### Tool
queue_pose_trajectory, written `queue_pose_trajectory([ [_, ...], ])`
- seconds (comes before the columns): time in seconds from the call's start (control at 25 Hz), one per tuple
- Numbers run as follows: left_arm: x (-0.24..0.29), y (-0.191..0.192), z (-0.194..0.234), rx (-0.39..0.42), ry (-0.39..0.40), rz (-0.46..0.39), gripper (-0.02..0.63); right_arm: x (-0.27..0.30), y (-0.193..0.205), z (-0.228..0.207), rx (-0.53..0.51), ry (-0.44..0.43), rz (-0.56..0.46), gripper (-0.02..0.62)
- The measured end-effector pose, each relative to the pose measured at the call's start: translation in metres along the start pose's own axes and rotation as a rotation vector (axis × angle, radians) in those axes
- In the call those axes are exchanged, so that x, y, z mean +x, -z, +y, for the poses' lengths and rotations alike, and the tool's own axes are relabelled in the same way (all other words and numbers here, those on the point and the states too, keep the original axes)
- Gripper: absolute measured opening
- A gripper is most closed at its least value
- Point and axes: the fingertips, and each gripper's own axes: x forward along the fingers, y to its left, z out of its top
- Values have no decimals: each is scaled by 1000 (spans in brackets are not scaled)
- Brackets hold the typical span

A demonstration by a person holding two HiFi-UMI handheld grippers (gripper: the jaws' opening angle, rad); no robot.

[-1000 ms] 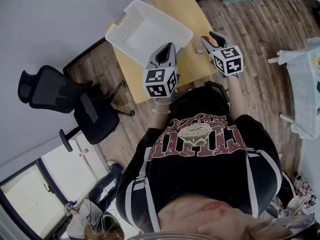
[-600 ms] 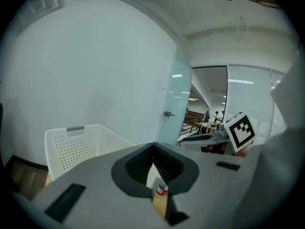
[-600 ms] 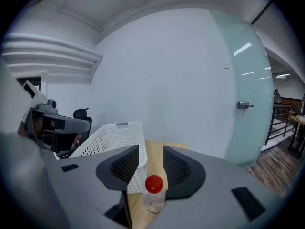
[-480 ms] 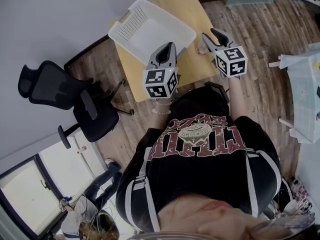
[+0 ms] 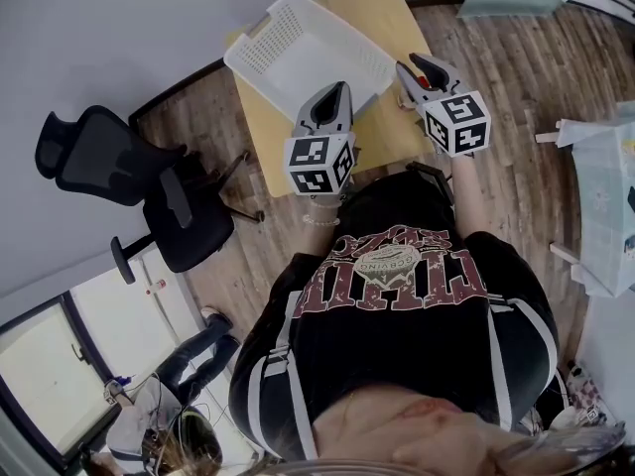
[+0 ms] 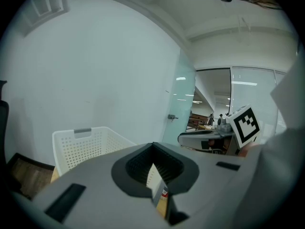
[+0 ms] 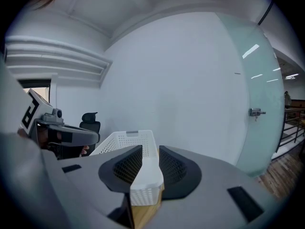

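Note:
In the head view my left gripper [image 5: 339,88] hangs over the near edge of a white perforated basket [image 5: 298,48], which stands on a small wooden table [image 5: 382,127]. Its jaws meet at the tips with nothing held. My right gripper [image 5: 408,64] is at the basket's right corner, jaws a little apart and empty. A red-capped clear bottle [image 5: 424,81] shows just beside them. In the left gripper view [image 6: 152,146] the basket [image 6: 81,144] and a sliver of the bottle [image 6: 163,193] show. The right gripper view [image 7: 150,149] has the basket's corner [image 7: 145,180] in the gap.
A black office chair [image 5: 119,181] stands left of the table on the wood floor. A pale table edge [image 5: 605,196] is at the far right. A white wall and a glass door [image 7: 257,104] lie behind the table.
The right gripper has shifted so the bottle no longer shows between its jaws; the basket's corner fills the gap. Less of the bottle shows in the left gripper view.

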Motion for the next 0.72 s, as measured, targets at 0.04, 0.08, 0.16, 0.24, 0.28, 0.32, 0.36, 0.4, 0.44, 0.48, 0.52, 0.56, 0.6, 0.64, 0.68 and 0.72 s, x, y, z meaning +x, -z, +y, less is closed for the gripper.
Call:
queue_pose_trajectory([
  [0.04, -1, 0, 2, 0, -3, -1, 48, 2, -2, 3, -2, -7, -3, 119],
  [0.08, -2, -1, 4, -2, -7, -1, 48, 4, -3, 6, -5, -13, -4, 112],
  [0.16, -3, -1, 8, -6, -15, -3, 48, 9, -6, 11, -9, -27, -6, 100],
  [0.24, -5, -1, 11, -10, -23, -6, 48, 12, -8, 17, -12, -41, -9, 88],
  [0.28, -6, -2, 13, -11, -26, -7, 48, 13, -10, 19, -14, -47, -12, 86],
  [0.32, -7, -2, 14, -12, -29, -9, 48, 14, -11, 22, -16, -53, -14, 80],
  [0.36, -8, -3, 15, -13, -33, -11, 48, 15, -13, 24, -18, -60, -16, 77],
  [0.4, -9, -3, 16, -14, -36, -13, 48, 16, -15, 27, -20, -66, -19, 74],
  [0.44, -10, -4, 17, -15, -39, -16, 48, 17, -17, 29, -23, -73, -22, 71],
  [0.48, -11, -5, 18, -16, -42, -18, 48, 18, -19, 32, -25, -80, -25, 68],
  [0.52, -13, -5, 19, -17, -45, -21, 48, 20, -21, 35, -27, -87, -28, 66],
  [0.56, -14, -6, 21, -18, -48, -23, 48, 21, -23, 38, -30, -94, -30, 63],
  [0.6, -15, -6, 23, -19, -51, -25, 48, 23, -24, 42, -34, -100, -30, 59],
  [0.64, -17, -7, 25, -20, -55, -27, 48, 24, -26, 45, -40, -108, -29, 58],
  [0.68, -18, -7, 27, -21, -59, -29, 48, 26, -27, 49, -45, -116, -27, 57],
  [0.72, -19, -8, 29, -23, -63, -31, 48, 28, -28, 53, -49, -124, -27, 54],
])
